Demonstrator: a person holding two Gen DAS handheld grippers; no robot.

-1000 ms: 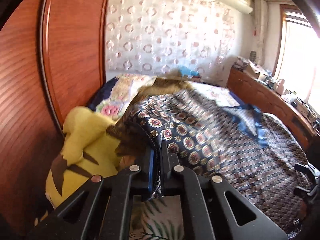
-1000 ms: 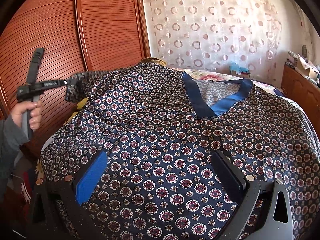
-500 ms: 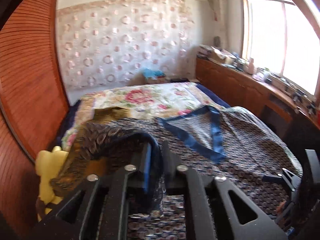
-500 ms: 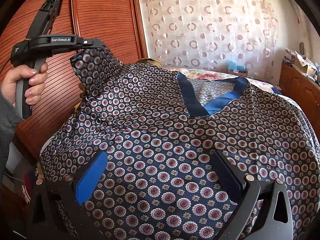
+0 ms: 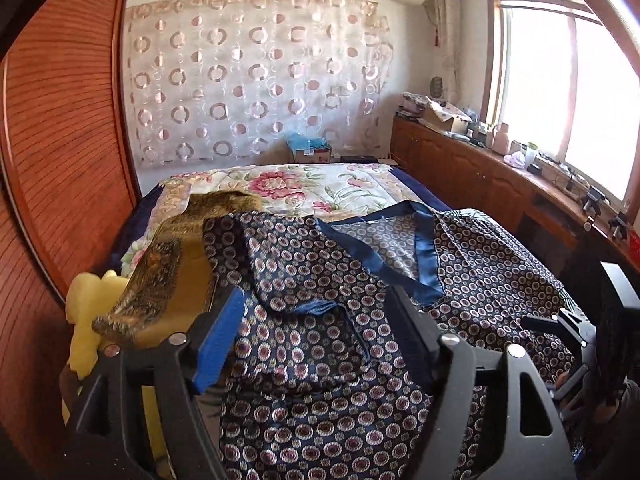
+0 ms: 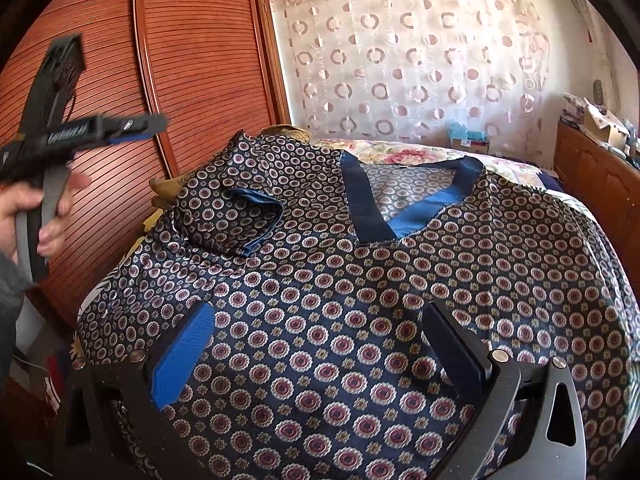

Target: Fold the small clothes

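Observation:
A navy shirt (image 6: 360,272) with round medallions and a blue V-neck trim (image 6: 400,220) lies spread over the bed. Its left sleeve (image 6: 236,216) lies folded inward on the chest. In the right wrist view my left gripper (image 6: 148,124) hangs in the air at the upper left, held by a hand (image 6: 40,216) and clear of the cloth. Seen from the left wrist, the left gripper (image 5: 316,320) has its jaws opening above the folded sleeve (image 5: 304,280), with nothing pressed between them. My right gripper (image 6: 320,344) stands open over the shirt's lower front.
A yellow plush toy (image 5: 86,320) and a golden-brown cloth (image 5: 172,264) lie at the bed's left edge beside the wooden wardrobe doors (image 6: 192,72). The floral bedcover (image 5: 304,188) stretches beyond the shirt. A cluttered wooden sideboard (image 5: 472,160) runs under the window on the right.
My left gripper lifted the sleeve, swung it inward over the shirt, then opened and let it go. The sleeve now lies folded on the chest. The right gripper kept still.

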